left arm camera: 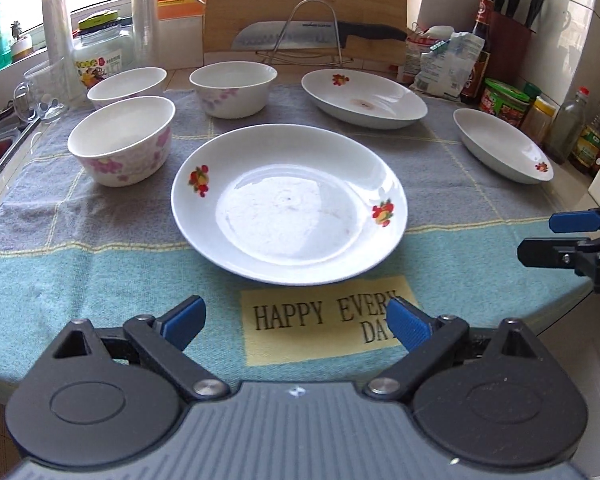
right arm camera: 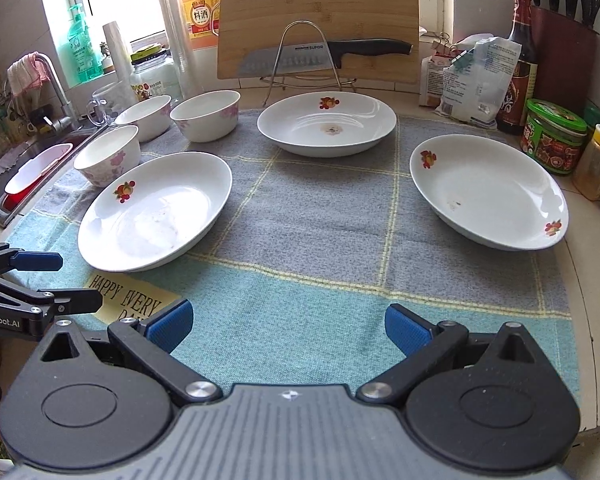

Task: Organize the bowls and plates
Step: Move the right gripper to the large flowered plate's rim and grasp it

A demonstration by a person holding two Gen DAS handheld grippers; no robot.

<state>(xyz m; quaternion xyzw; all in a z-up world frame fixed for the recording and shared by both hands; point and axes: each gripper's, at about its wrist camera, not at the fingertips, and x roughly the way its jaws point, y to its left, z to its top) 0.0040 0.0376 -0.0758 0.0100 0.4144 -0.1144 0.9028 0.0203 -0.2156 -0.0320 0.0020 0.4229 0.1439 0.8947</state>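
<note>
Three floral bowls (left arm camera: 121, 140) and three fruit-print plates (left arm camera: 289, 204), all holding nothing, spread over the tabletop (right arm camera: 320, 264). Left gripper (left arm camera: 296, 322) and right gripper (right arm camera: 288, 330) hovering low, fingers released.

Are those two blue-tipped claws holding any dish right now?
No. The left tool and right tool are both open and hold nothing; the plates lie untouched.

A checked cloth (right arm camera: 324, 216) covers the counter (right arm camera: 580, 248), bearing plates and bowls.

Bare cloth (right arm camera: 320, 208) between plates; bowls (right arm camera: 108, 156) crowd left.
</note>
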